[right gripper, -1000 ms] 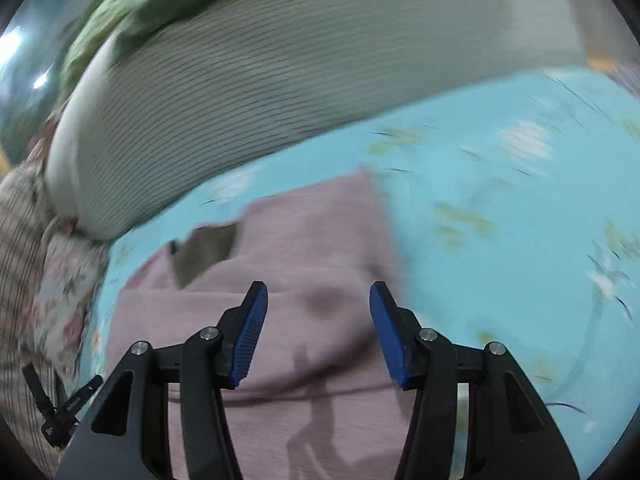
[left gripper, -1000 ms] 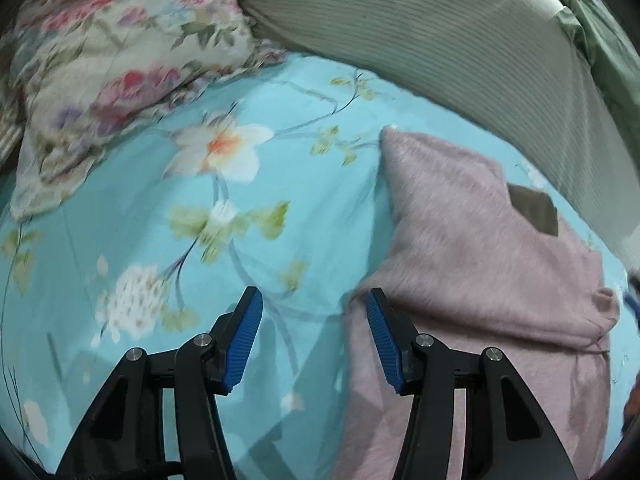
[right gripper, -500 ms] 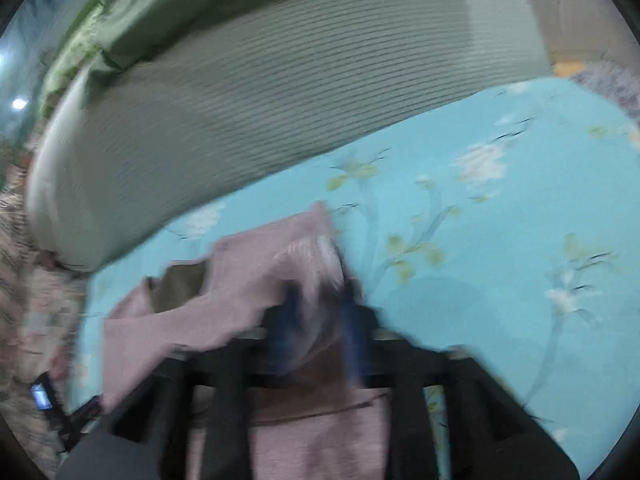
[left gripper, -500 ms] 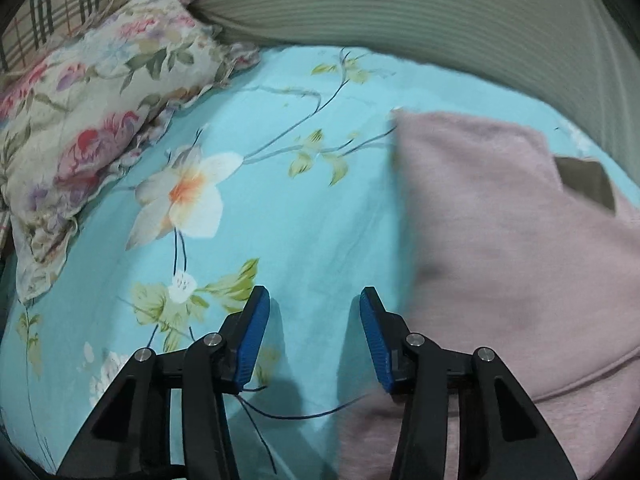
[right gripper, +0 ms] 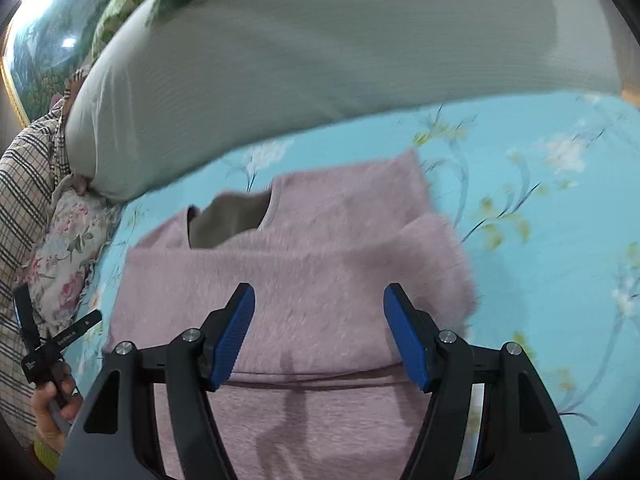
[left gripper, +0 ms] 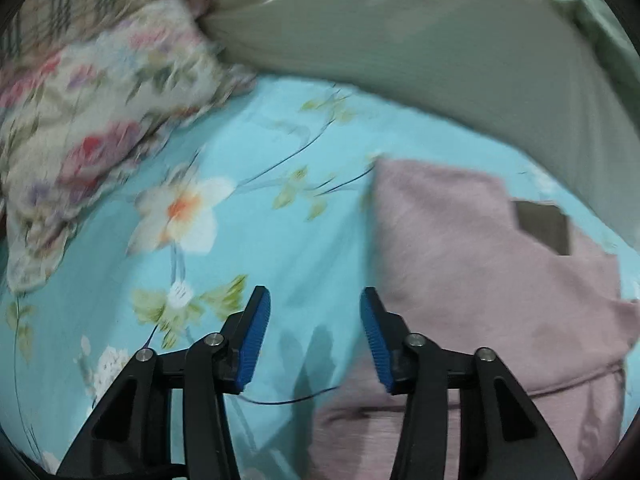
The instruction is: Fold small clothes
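On the far left of the left wrist view, a floral pillow (left gripper: 92, 136) lies against a plaid cloth (left gripper: 60, 12) at the upper corner. Right of it spreads the turquoise bed sheet (left gripper: 256, 248) printed with white flowers. The left tongs (left gripper: 312, 336) hang over this sheet with their blue pads apart and nothing between them; only bare sheet and a dark thread (left gripper: 288, 400) show in the gap. The pink fuzzy garment (left gripper: 472, 264) lies on the bed just right of the left tongs, its near edge passing behind the right-hand pad. A grey-brown inner lining (left gripper: 544, 224) shows at its neck opening. A large ribbed grey-green cushion (left gripper: 440, 48) runs along the back.

From the right wrist view, the person's left hand (right gripper: 52, 404) grips a black handle at the left edge. The garment (right gripper: 304, 264) sits centre, folded over itself, with a folded edge running across just past the pads. The right tongs (right gripper: 320, 336) stand wide above the pink fabric, having just been opening, and no cloth is pinched between the pads. Open sheet (right gripper: 560, 208) lies to the right.
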Tool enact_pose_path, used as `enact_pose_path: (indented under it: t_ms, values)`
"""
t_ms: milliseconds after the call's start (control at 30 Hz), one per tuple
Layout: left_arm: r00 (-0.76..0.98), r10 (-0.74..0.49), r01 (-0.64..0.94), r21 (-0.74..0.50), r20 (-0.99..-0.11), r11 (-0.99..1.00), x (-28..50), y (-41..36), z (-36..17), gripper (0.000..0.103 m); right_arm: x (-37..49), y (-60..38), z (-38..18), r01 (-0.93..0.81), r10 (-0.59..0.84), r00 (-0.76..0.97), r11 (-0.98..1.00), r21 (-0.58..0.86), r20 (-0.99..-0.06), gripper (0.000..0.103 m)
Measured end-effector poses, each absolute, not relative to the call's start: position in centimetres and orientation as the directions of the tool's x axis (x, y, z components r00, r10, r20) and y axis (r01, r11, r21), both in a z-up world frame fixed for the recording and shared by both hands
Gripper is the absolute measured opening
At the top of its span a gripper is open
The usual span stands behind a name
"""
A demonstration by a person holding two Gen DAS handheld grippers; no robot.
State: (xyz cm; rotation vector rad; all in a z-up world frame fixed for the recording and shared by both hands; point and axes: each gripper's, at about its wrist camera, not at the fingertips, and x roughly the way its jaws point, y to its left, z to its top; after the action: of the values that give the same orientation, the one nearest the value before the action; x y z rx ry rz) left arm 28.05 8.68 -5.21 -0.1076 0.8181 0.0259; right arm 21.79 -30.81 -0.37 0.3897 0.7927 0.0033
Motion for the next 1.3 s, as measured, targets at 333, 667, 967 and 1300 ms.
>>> enact_pose_path:
  t_ms: [333, 667, 967, 1300]
  values:
    - [0.61, 0.163, -0.074, 0.148, -0.775, 0.986, 30.4, 7.2, -9.7, 0.051, 19.7, -35.0, -1.8, 0.306, 0.073, 0.706, 0.866, 0.396, -0.705, 0.067]
    - [0.612, 0.014, -0.028, -0.003, -0.791, 1.0, 23.7, 8.1, -6.1, 0.052, 13.5, -31.0, 2.0, 0.134, 0.197, 0.717, 0.902, 0.41, -0.669, 0.069]
    - [0.567, -0.134, 0.069, -0.116, -0.813, 0.991, 13.0, 10.4, -5.9, 0.068, 6.1, -29.4, 0.3, 0.116, 0.242, 0.668, 0.901, 0.419, -0.704, 0.069]
    - [0.442, -0.325, 0.202, -0.26, -0.836, 0.944, 3.9, 12.1, -9.6, 0.072, -5.0, -33.2, -1.5, 0.21, 0.163, 0.628, 0.906, 0.367, -0.761, 0.069]
